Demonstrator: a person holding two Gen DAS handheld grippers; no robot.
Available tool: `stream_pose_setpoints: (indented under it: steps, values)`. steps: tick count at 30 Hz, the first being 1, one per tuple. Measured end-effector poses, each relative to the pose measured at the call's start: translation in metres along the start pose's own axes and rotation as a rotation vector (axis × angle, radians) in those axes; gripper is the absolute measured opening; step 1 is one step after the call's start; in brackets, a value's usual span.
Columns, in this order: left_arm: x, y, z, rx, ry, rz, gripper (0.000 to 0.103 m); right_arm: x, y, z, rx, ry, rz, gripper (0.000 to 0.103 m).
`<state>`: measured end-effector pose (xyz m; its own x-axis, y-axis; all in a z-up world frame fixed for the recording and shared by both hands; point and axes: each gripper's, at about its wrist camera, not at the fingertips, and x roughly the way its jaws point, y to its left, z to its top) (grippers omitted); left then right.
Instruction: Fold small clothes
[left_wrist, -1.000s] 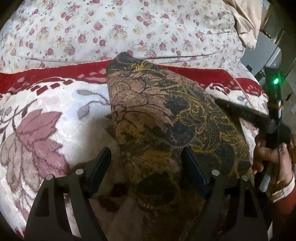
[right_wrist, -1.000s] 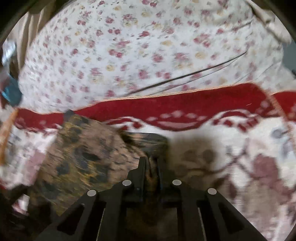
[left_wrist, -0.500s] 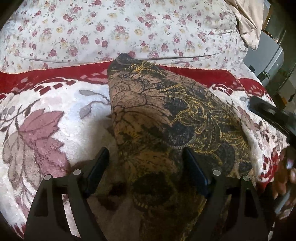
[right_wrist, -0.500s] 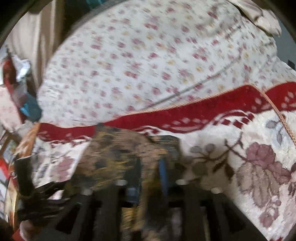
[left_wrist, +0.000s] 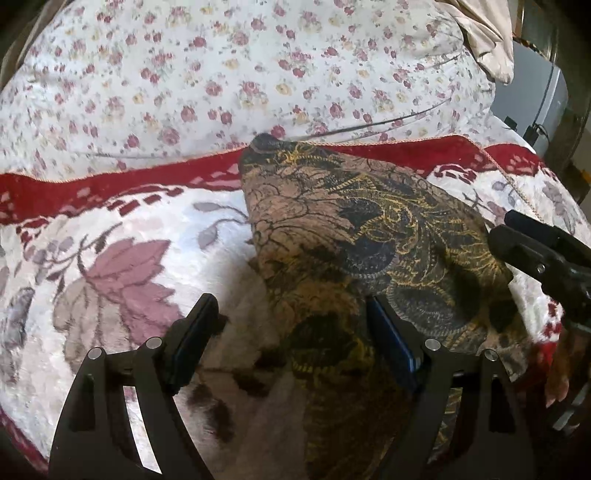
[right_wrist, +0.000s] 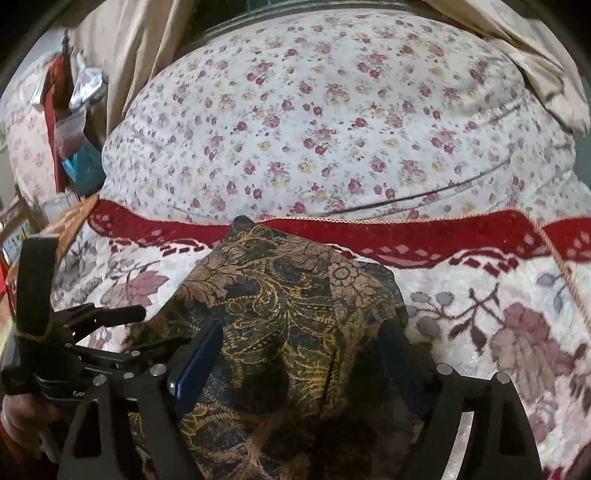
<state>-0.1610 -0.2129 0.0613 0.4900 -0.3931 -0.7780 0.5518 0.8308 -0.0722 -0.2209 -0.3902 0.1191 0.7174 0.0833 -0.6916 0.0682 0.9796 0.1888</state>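
Garment: brown paisley-print cloth (left_wrist: 354, 236) lies partly folded on the floral bed blanket (left_wrist: 110, 258), far tip touching the red border.
Left hand-held gripper (left_wrist: 291, 328): fingers spread, straddling the cloth's near-left edge, gripping nothing.
Right hand-held gripper (right_wrist: 299, 354): fingers spread over the cloth's near part, gripping nothing.
Risk: pinching the plush blanket along with the cloth would likely drag both and spoil the fold.
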Motion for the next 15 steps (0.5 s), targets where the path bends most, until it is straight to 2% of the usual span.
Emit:
stream_pose_setpoints:
  steps: [3,8,10,15]
  values:
    - [-0.0008,0.0004,-0.0007,0.001,-0.028,0.008,0.083,0.0056,-0.0032,0.0011,0.033,0.02,0.002,0.084]
    - [-0.0036,0.0038,0.0002,0.004,-0.067,0.027,0.084,0.0039,0.0014,0.0027,0.008,-0.014,-0.044,0.086]
    - [-0.0026,0.0074,0.0009,-0.015,-0.053,0.022,0.084,0.0041,0.0048,0.0025,-0.012,-0.009,-0.027,0.094]
    - [-0.0059,0.0062,0.0016,-0.003,-0.068,0.047,0.083,0.0046,0.0049,0.0007,-0.008,-0.001,0.03,0.094]
